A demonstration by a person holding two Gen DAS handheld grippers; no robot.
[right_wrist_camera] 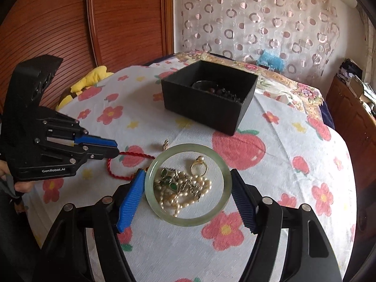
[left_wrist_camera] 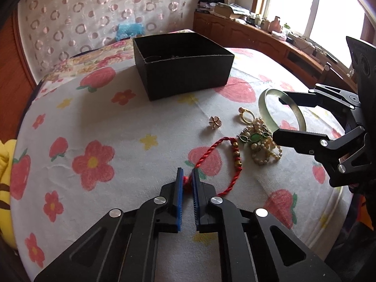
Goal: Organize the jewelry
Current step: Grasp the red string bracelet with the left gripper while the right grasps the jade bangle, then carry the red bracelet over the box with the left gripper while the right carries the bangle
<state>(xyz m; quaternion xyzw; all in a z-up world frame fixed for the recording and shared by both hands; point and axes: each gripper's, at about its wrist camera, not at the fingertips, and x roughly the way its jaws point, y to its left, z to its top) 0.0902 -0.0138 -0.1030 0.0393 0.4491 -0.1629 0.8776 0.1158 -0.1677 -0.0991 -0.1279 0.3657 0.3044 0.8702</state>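
Note:
My left gripper is shut on the knotted end of a red cord bracelet that lies on the flowered bed cover; it also shows in the right wrist view. My right gripper is shut on a pale green jade bangle, held across its width just above the cover; it also shows in the left wrist view. Under the bangle lie a pearl necklace, a green-stone piece and a gold ring. A black open box with dark jewelry inside stands behind.
A small flower earring lies between the box and the pile. A yellow plush sits at the bed's left edge. A wooden cabinet with clutter runs along the window side. A curtain hangs behind the bed.

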